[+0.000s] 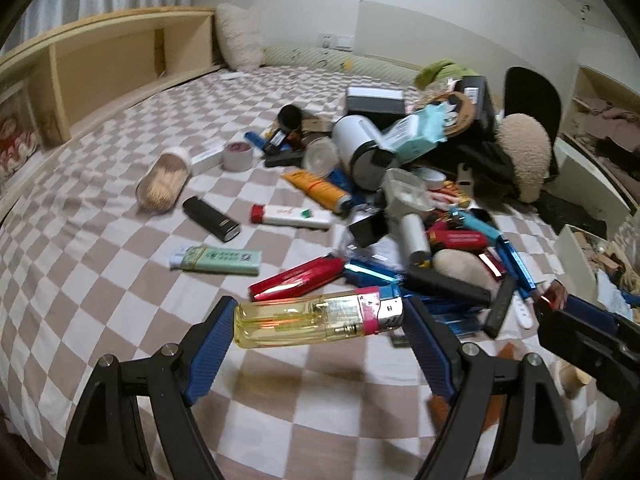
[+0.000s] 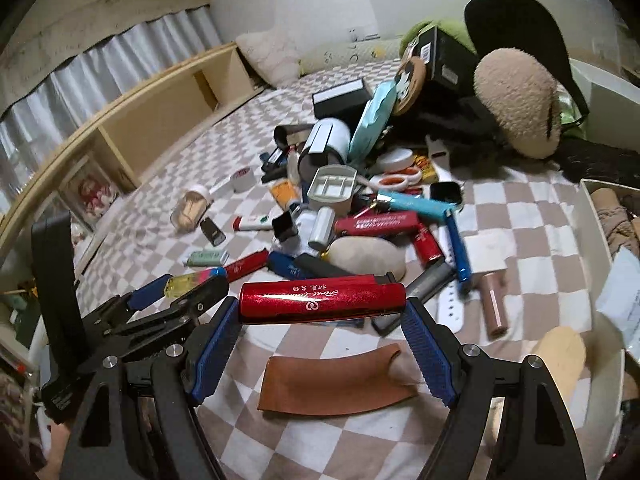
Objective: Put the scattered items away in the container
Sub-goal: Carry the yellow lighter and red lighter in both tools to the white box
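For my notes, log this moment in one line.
left claw: grips yellow lighter | right claw: grips red lighter | both above checkered bedspread

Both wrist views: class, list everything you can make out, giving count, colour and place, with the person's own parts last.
yellow lighter: one, clear yellow, held lengthwise in left claw
red lighter: one, metallic red, held in right claw
toothpick jar: one, clear, lying on the bed at left
tape roll: one, white, beyond the jar
brown leather piece: one, below right claw
checked bedspread: one, beige-white
left claw: one, black-blue
right claw: one, black-blue
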Motion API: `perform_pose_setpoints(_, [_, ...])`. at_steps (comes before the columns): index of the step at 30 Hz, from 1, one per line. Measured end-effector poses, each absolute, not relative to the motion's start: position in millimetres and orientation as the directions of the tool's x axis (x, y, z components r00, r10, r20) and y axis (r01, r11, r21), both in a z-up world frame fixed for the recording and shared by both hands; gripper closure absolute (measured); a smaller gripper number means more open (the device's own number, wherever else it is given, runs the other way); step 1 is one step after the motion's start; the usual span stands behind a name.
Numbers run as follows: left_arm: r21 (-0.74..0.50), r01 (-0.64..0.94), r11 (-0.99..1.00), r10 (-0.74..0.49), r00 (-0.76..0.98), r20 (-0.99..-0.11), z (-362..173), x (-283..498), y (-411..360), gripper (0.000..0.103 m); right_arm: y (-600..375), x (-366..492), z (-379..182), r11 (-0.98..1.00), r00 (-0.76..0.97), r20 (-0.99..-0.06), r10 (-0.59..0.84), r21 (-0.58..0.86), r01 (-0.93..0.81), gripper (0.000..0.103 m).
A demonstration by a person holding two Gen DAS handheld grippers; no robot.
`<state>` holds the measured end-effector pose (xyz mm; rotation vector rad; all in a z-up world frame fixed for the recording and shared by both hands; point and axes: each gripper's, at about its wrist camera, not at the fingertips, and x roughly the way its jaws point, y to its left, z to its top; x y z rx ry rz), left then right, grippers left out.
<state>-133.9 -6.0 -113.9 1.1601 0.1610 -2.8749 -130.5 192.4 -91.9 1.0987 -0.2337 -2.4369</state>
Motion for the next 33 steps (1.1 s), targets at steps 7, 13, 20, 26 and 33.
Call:
perform_pose_setpoints(7, [-0.071,0.030,-0.997,0.026,-0.744,-0.668,-96.9,-132.0,7.9,0.020,209.7,-126.2,-81.9,-0.891,-0.615,-0.645,-0.453,0.339,0.302,0.021])
perform_pose_setpoints(13, [-0.049,-0.013,-0.999,0.041,-0.771,-0.635,-77.5,-130.0,28.4,0.020,233.7,-118.4,-60.9,-0.904,-0.674,-0.605,-0.424,0.333,0.270,0.021])
perform_pose_setpoints(20, [-0.048,-0.071,-0.996,0.086,-0.788,-0.610,-57.7,-125.9,61.9,0.020,274.9,-108.6,-46.1,-0.924,-0.718,-0.592,-0.365,0.326,0.201,0.021])
perform_pose_setpoints(26, [-0.038,-0.133,-0.990,0.130,-0.800,-0.586,-40.3,-120.7,98.7,0.020,314.0,-95.6,-32.8,-0.934,-0.746,-0.583,-0.323,0.324,0.151,0.021])
perform_pose_setpoints(33, [-0.030,-0.207,-0.978,0.189,-0.811,-0.554,-18.2,-113.5,142.8,0.020,362.1,-79.6,-16.0,-0.951,-0.782,-0.568,-0.256,0.294,0.098,0.021])
